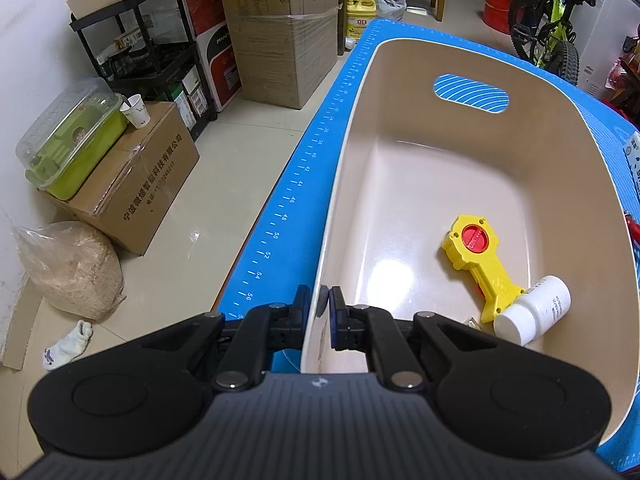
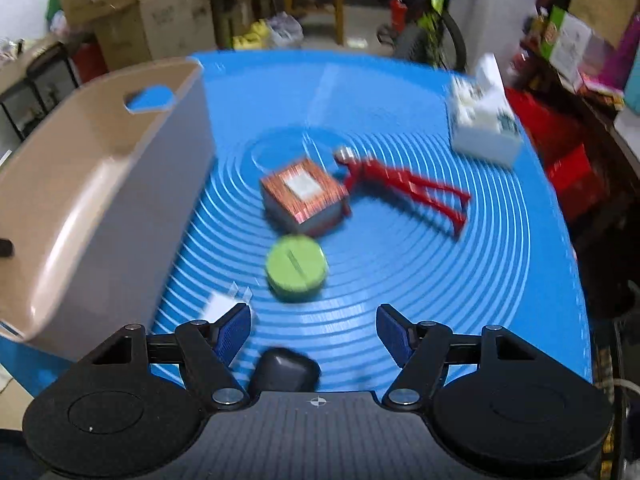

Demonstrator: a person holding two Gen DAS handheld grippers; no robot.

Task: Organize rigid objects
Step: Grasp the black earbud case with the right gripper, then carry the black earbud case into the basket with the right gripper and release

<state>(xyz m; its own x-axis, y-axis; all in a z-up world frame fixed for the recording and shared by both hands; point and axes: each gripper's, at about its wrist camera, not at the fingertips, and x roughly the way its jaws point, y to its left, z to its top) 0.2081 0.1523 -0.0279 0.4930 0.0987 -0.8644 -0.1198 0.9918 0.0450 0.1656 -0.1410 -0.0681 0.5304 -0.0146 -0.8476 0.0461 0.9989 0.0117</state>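
Note:
A beige bin (image 1: 352,128) stands on the blue mat (image 1: 296,184). Inside lie a yellow toy with a red dial (image 1: 480,264) and a white bottle (image 1: 532,312). My left gripper (image 1: 319,312) is shut on the bin's near left rim. In the blurred right wrist view, my right gripper (image 2: 314,330) is open and empty above the mat (image 2: 460,280). Ahead of it lie a green round lid (image 2: 296,266), an orange patterned box (image 2: 304,196), a red figure (image 2: 400,184) and a white box (image 2: 484,120). A dark small case (image 2: 288,368) sits between the jaws' base. The bin (image 2: 100,184) is at the left.
A small white item (image 2: 220,306) lies by my right gripper's left finger. Left of the table, the floor holds cardboard boxes (image 1: 132,196), a black shelf (image 1: 132,48), a bagged bundle (image 1: 72,272) and a sock (image 1: 68,344). A bicycle (image 1: 552,28) stands beyond the table.

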